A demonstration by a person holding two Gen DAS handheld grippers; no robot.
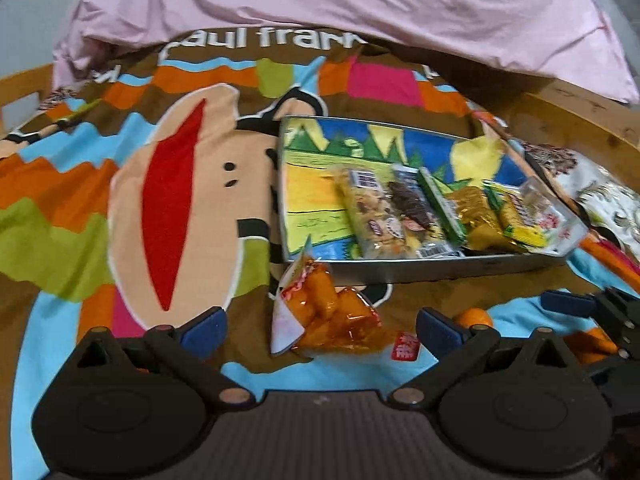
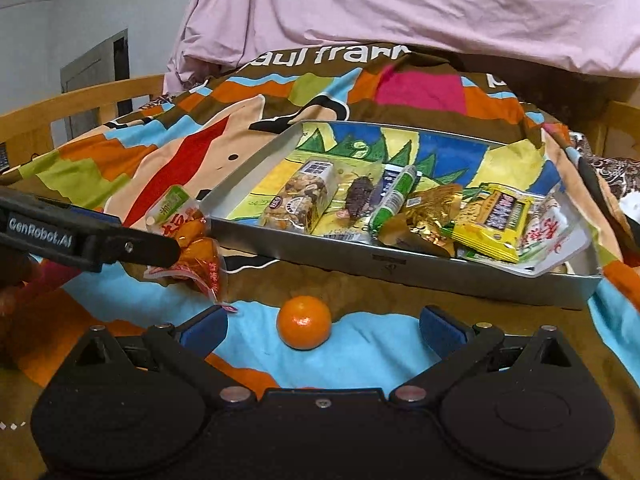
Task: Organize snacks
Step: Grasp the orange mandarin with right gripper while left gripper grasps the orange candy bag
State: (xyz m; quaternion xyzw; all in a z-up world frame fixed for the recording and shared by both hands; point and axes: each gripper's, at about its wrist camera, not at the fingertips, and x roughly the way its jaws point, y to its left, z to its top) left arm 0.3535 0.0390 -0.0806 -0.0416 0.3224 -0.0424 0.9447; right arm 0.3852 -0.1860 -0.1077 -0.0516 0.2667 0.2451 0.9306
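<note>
Snack bag: clear pkg of orange-wrapped candies [image 1: 328, 316], lying on the bedspread just in front of the tray's near-left corner; between the left tongs' blue pads but not touched by either.
Left tongs [image 1: 320, 330]: jaws spread wide, gripping nothing. From the right cam its black finger, printed "GenRobot.AI", crosses in front of the bag.
Mandarin: small orange fruit [image 2: 304, 322] on a blue patch of cloth, near the tray's front wall, centred between the right tongs' pads, apart from both.
Right tongs [image 2: 322, 330]: also wide open, empty.
Tray: shallow metal tray [image 2: 400, 264] w/ a colourful cartoon landscape on its floor, sitting on the bed.
Tray contents: row of packets toward the right half – nut bar in clear wrap [image 2: 298, 198], dark choc bar [image 2: 358, 198], green-and-white stick [image 2: 394, 196], gold foil pkg [image 2: 428, 214], yellow packet [image 2: 494, 222], clear red-print bag [image 2: 548, 234] at far right. Left half of the floor is bare.
Bedspread: bright patchwork cover [image 1: 180, 208] w/ a big cartoon monkey face and partial white lettering.
Behind: pink sheet [image 1: 360, 4] bunched at the far end; wooden bed rail [image 2: 52, 108] at the left.
</note>
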